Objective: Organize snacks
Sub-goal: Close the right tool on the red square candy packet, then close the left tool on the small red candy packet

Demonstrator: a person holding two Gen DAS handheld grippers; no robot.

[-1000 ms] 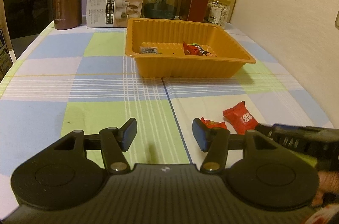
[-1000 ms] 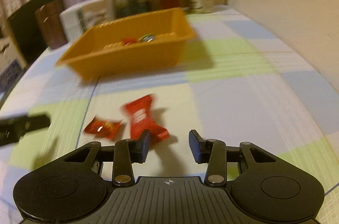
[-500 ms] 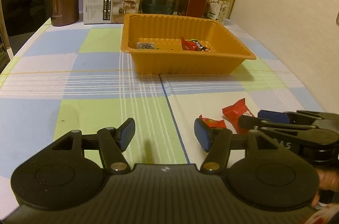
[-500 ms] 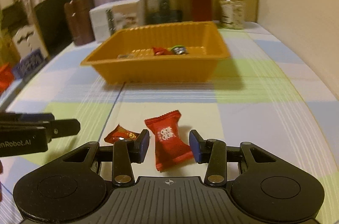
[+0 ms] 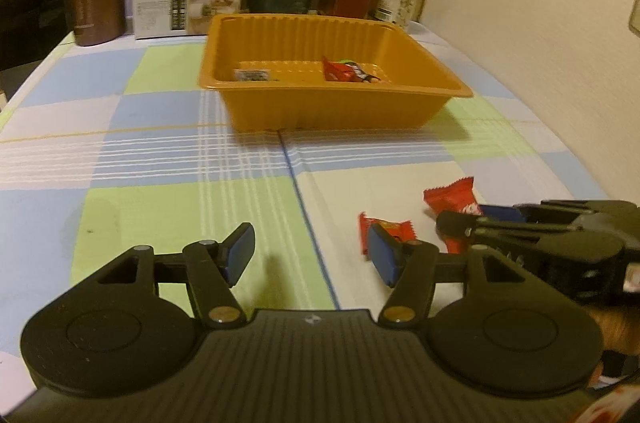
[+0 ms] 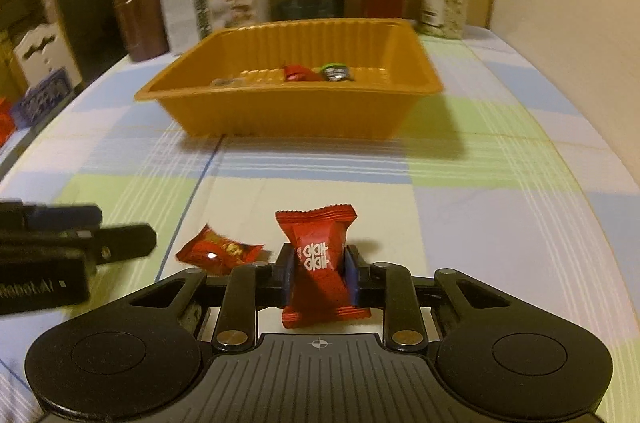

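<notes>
Right wrist view: my right gripper (image 6: pixel 318 273) has just closed on the red candy packet (image 6: pixel 318 269) — its lower end hides behind the gripper body. My left gripper (image 5: pixel 310 255) hangs open over bare tablecloth (image 5: pixel 160 159), its right finger covering part of the small red wrapper (image 5: pixel 394 229).

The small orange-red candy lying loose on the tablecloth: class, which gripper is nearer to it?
Left. The left gripper hovers open, one fingertip right beside the small candy. The right gripper is shut on the larger red candy, with the small one off to its left.
</notes>
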